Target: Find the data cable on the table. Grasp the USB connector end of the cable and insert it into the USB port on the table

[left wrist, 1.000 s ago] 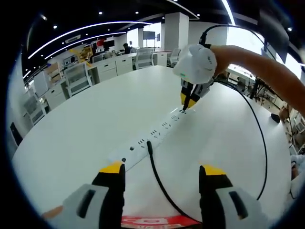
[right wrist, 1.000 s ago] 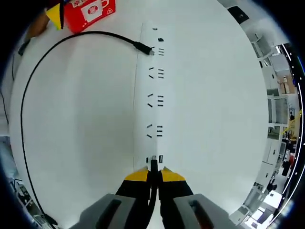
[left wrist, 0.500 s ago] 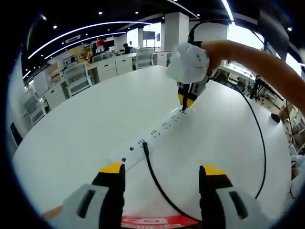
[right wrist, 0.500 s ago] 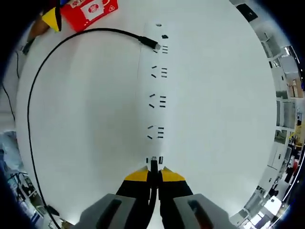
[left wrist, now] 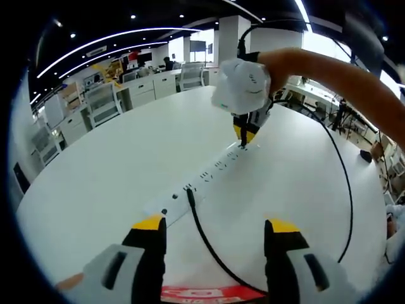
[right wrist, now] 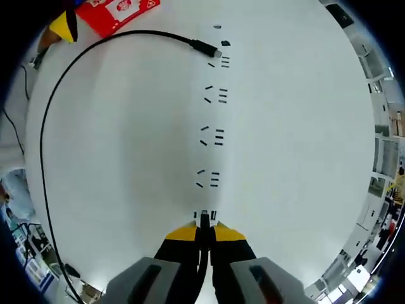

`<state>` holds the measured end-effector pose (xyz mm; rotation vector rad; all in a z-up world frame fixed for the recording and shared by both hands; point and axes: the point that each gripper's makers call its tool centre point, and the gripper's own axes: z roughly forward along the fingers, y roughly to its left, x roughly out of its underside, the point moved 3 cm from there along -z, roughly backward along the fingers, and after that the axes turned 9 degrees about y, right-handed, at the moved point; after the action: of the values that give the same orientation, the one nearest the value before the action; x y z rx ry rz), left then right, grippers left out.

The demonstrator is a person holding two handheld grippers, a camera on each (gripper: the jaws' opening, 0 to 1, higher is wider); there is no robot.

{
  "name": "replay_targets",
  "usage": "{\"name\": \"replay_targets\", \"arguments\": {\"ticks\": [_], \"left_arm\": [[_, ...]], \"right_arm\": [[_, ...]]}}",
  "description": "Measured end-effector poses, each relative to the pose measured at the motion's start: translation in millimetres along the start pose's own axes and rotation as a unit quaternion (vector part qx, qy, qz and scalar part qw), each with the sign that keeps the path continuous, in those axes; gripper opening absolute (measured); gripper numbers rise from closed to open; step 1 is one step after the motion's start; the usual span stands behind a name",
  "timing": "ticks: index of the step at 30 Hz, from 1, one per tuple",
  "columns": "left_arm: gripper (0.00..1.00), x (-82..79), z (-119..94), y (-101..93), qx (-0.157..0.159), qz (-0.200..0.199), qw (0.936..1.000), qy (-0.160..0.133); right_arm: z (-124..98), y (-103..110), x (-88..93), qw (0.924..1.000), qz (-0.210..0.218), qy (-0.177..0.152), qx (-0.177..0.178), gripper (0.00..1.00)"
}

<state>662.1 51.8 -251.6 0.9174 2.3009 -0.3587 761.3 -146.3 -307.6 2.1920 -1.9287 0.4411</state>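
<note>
Pinching the USB connector (right wrist: 204,217) between closed jaws, the right hand-held gripper (right wrist: 204,229) presses it against the white power strip (right wrist: 212,133) on the table (right wrist: 126,158). The left hand-held gripper (left wrist: 215,227) hangs with jaws apart. The data cable (right wrist: 95,47) loops past a red packet (right wrist: 117,9) whose writing is unreadable.

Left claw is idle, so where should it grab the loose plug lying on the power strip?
Grip the loose plug by its black body, where the cable enters, closing across its narrow sides. Come from the cable side with the open left claw, along the plug's axis.
</note>
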Motion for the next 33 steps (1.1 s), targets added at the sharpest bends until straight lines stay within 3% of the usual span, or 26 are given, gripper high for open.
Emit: {"name": "replay_targets", "arguments": {"ticks": [7, 29, 33], "left_arm": [[0.63, -0.1, 0.1, 0.2, 0.0, 0.0, 1.0, 0.0], [0.63, -0.6, -0.9, 0.6, -0.001, 0.0, 1.0, -0.003], [0.63, -0.7, -1.0, 0.6, -0.001, 0.0, 1.0, -0.003]], "right_arm": [[-1.2, 0.4, 0.5, 1.0, 0.001, -0.002, -0.002, 0.08], [6.0, -0.6, -0.4, 0.9984, 0.022, -0.051, 0.012, 0.07], [6.4, -4.6, -0.8, 0.9989, 0.006, -0.045, 0.01, 0.08]]}}
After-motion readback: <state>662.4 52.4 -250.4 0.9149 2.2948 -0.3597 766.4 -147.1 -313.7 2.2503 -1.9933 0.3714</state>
